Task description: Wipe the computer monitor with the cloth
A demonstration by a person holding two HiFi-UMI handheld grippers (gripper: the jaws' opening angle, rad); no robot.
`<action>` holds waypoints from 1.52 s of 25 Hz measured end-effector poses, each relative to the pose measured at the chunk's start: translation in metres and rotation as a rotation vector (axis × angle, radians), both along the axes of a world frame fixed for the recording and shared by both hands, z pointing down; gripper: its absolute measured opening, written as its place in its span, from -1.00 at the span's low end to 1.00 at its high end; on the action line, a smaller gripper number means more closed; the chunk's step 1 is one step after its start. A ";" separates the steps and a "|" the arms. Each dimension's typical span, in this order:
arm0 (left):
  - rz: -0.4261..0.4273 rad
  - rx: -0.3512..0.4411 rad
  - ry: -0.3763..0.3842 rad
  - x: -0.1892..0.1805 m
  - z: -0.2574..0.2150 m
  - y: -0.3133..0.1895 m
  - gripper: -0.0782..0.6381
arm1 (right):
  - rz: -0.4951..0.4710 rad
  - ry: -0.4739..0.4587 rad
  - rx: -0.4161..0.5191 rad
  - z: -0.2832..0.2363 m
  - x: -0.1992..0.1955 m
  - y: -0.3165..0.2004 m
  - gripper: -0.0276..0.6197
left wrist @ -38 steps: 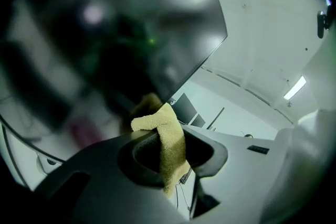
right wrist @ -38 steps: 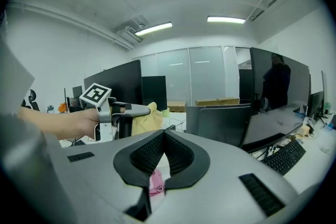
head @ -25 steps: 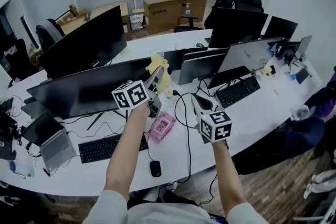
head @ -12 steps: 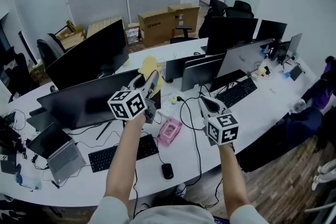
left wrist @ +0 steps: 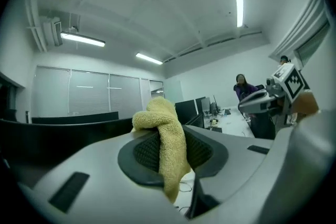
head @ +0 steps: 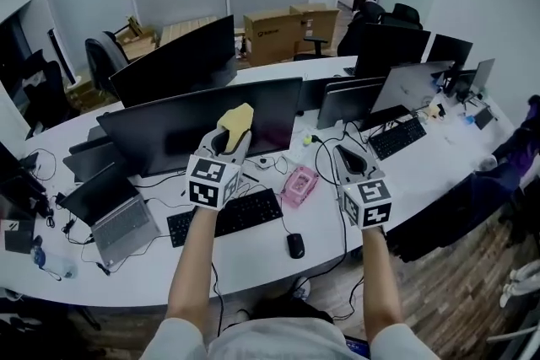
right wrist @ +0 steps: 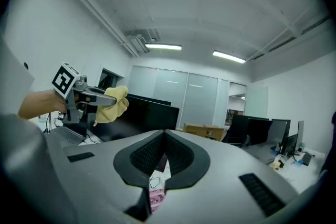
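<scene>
A yellow cloth is pinched in my left gripper, which is shut on it and held up in front of the wide dark monitor at the desk's middle. In the left gripper view the cloth bulges over the jaw tips and hangs down between them. My right gripper hovers over the desk to the right of the monitor, shut with nothing in it; its pads meet at the tips. From the right gripper view, the left gripper and cloth show at left.
Below the monitor lie a black keyboard, a mouse, a pink object and cables. A laptop sits at left. More monitors stand to the right and behind. A person stands far off.
The view has swung left along the desk. My left gripper with the cloth has come from the monitor's right end to the front of its screen. The right gripper stays shut.
</scene>
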State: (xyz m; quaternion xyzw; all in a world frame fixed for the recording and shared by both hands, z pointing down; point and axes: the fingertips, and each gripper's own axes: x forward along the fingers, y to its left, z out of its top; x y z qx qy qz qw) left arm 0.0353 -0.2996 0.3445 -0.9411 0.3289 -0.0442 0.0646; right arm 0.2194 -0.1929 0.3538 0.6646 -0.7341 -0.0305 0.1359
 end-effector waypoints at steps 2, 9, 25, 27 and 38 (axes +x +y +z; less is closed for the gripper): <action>-0.015 0.013 -0.022 -0.026 0.007 0.015 -0.48 | -0.017 0.024 0.018 -0.003 -0.021 0.011 -0.84; -0.067 0.067 -0.056 -0.113 0.012 0.074 -0.48 | -0.076 0.059 0.026 -0.002 -0.101 0.057 -0.84; -0.002 0.158 -0.059 -0.185 -0.004 0.184 -0.48 | -0.084 0.116 0.033 -0.009 -0.194 0.144 -0.84; 0.008 0.163 -0.054 -0.187 -0.005 0.189 -0.48 | -0.085 0.132 0.036 -0.010 -0.199 0.147 -0.84; 0.024 0.164 -0.060 -0.184 -0.005 0.191 -0.48 | -0.079 0.156 0.027 -0.010 -0.201 0.145 -0.84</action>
